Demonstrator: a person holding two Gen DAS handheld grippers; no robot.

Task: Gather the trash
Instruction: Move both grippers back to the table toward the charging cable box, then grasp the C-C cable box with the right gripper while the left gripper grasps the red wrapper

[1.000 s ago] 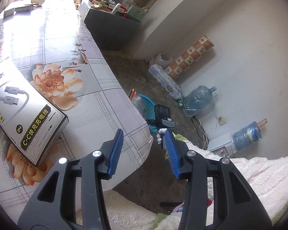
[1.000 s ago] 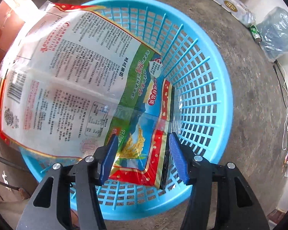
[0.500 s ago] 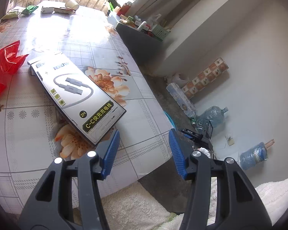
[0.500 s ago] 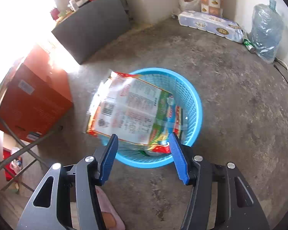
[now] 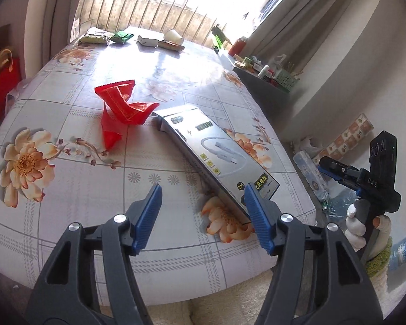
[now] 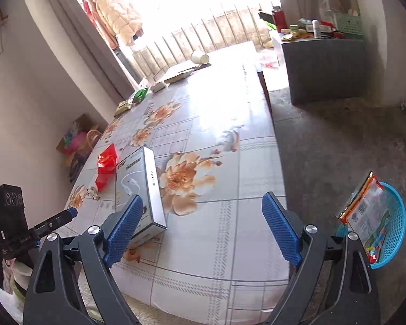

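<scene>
The table [image 5: 176, 86], under a floral checked cloth, fills both views. On the floor to its right stands a blue basket [image 6: 395, 233] with a printed food bag [image 6: 365, 216] leaning out of it; the bag's print is too small to read. Near the table's front edge lies a long grey cable box [image 5: 219, 157], marked "100W", "2M" and some Chinese characters, with a picture of a white cable. A crumpled red wrapper [image 5: 121, 108] sits just beside the box's far end, and its gold print is unreadable. At the far end of the table lie green packets [image 5: 105, 37], a flat carton [image 5: 147, 40] and a tipped paper cup [image 5: 173, 35].

The left gripper [image 5: 203, 216] hangs over the table's near edge, jaws opening and nothing between them. The right gripper [image 6: 203, 230] is over the table too, jaws spreading wide and empty. A gloved hand [image 5: 362, 230] holds its handle, whose black block reads "DAS".
</scene>
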